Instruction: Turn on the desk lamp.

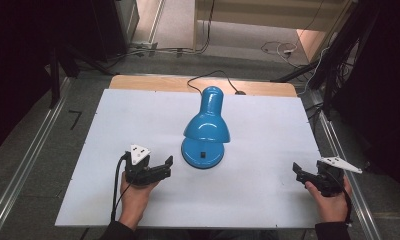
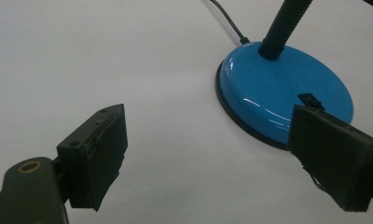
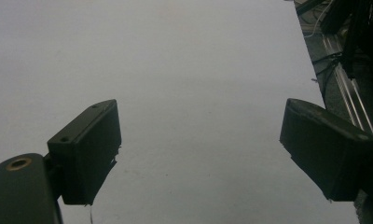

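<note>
Both sets of jaws spread wide, holding nothing. Left gripper (image 1: 160, 167) sits just beside the blue desk lamp (image 1: 206, 131) base (image 2: 287, 93), mid-worktop (image 1: 268, 200); right gripper (image 1: 304, 176) well apart near the edge. I'd come in low on the rocker switch (image 2: 309, 99), press gently. No containers here.

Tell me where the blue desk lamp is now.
In the high view, the blue desk lamp stands near the middle of the white table, just right of the open left gripper.
</note>
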`<action>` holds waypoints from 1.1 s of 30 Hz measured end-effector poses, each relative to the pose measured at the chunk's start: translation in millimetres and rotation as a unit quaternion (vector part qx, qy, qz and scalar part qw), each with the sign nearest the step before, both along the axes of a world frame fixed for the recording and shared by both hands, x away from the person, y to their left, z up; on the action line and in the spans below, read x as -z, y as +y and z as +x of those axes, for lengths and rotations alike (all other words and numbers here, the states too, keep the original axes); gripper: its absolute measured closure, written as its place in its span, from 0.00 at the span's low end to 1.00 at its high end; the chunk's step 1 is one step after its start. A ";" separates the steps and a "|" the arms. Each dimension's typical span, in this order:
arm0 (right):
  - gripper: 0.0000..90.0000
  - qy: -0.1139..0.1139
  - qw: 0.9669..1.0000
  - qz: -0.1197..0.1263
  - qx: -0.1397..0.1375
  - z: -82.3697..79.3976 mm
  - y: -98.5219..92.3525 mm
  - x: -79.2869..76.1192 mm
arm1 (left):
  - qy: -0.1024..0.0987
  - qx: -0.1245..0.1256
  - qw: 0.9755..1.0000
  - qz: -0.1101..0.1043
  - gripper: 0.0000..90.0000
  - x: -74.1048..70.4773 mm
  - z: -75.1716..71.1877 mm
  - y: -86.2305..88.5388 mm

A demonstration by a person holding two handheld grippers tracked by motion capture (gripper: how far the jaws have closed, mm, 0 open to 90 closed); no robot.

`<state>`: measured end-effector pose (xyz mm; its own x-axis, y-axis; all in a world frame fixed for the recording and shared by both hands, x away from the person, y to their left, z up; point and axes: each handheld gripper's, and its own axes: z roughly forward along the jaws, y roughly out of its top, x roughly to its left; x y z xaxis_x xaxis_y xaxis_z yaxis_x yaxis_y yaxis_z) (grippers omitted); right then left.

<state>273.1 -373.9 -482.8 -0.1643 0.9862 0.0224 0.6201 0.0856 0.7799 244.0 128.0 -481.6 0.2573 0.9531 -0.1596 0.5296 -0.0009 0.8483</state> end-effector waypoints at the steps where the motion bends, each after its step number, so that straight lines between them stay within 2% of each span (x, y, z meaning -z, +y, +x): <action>1: 0.12 0.000 1.000 0.000 0.000 0.0 0.0 0.0 | 0.000 0.002 1.000 0.002 0.15 0.3 0.9 -1.0; 33: 0.13 0.001 1.000 0.001 0.003 -0.2 -1.2 -0.1 | 0.006 0.033 0.999 0.009 0.19 3.0 19.6 -36.7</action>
<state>272.9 -375.1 -482.7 -0.1579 0.9871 0.0253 0.6215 0.0794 0.7794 263.6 91.3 -484.6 0.3176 0.9370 -0.1452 0.5376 -0.0518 0.8416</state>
